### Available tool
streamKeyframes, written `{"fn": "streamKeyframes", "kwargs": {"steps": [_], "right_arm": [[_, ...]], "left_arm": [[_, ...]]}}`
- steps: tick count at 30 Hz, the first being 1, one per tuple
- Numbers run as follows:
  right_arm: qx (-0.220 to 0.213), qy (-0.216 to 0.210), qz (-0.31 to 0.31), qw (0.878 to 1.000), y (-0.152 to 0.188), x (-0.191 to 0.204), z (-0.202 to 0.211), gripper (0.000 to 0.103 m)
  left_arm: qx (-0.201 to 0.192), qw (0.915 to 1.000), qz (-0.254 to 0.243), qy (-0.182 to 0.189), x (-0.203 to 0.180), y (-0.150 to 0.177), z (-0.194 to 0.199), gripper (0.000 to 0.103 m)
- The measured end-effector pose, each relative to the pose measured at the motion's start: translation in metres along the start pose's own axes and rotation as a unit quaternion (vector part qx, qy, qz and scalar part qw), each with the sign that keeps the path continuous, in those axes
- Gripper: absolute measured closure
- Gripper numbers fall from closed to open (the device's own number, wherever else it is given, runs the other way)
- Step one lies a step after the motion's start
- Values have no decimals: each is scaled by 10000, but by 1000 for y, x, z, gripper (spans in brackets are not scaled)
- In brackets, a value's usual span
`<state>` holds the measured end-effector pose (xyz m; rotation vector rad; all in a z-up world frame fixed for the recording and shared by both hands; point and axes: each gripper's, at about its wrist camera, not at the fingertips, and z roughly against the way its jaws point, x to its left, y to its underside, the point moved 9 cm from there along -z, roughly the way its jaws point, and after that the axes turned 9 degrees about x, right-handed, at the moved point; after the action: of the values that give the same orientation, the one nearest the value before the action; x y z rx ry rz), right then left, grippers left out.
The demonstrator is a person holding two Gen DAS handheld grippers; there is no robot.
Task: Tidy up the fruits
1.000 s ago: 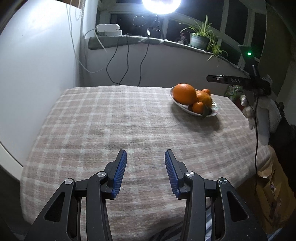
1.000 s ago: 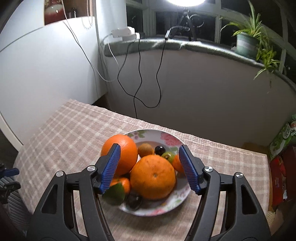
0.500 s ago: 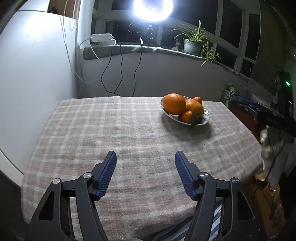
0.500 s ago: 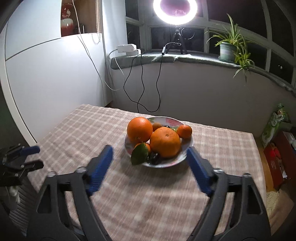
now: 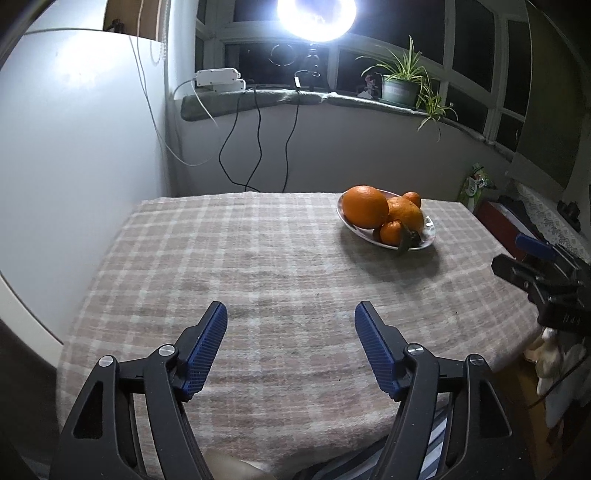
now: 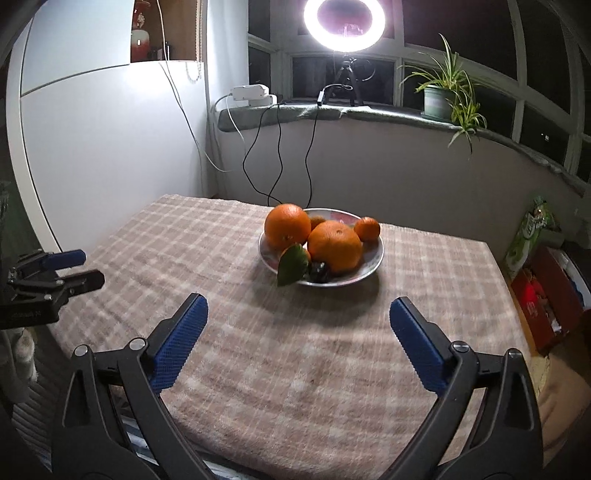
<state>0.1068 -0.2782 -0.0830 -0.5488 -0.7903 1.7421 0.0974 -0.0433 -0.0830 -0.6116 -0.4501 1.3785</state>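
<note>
A flowered plate (image 6: 373, 264) (image 5: 428, 236) stands on the checked tablecloth (image 6: 295, 350), heaped with two large oranges (image 6: 287, 225) (image 6: 334, 245), smaller mandarins (image 6: 366, 229), a green leaf (image 6: 292, 264) and dark small fruits (image 6: 320, 272). My right gripper (image 6: 298, 323) hovers over the cloth well short of the plate, its jaws opening wide with nothing between them. My left gripper (image 5: 291, 325) hangs over the bare cloth near the table's front edge, jaws also opening and empty; the plate lies far off to its upper right.
A ring light (image 6: 345, 22) on a tripod, a potted plant (image 6: 441, 98) and a power strip (image 6: 253, 94) with hanging cables sit on the window ledge. A white cabinet (image 6: 103, 147) flanks the table's left side. Boxes and bags (image 6: 543, 295) crowd the floor at right.
My right gripper has pulled back from around the fruit on the plate and its jaws have spread wide. The left gripper's jaws have widened too, staying over the same patch of cloth.
</note>
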Motion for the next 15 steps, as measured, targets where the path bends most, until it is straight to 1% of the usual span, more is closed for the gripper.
{"fn": "streamKeyframes", "kwargs": {"steps": [3, 5, 6, 15], "right_arm": [[40, -36, -57, 10000, 4, 0, -2, 2], [37, -37, -61, 10000, 4, -1, -1, 2], [31, -30, -57, 10000, 3, -1, -1, 2], [44, -11, -36, 10000, 4, -1, -3, 2]], "left_arm": [[-26, 10000, -15, -49, 0, -1, 2, 30], [-29, 10000, -2, -70, 0, -1, 2, 26], [-29, 10000, 0, -74, 1, -1, 2, 26], [29, 9999, 15, -133, 1, 0, 0, 25]]}}
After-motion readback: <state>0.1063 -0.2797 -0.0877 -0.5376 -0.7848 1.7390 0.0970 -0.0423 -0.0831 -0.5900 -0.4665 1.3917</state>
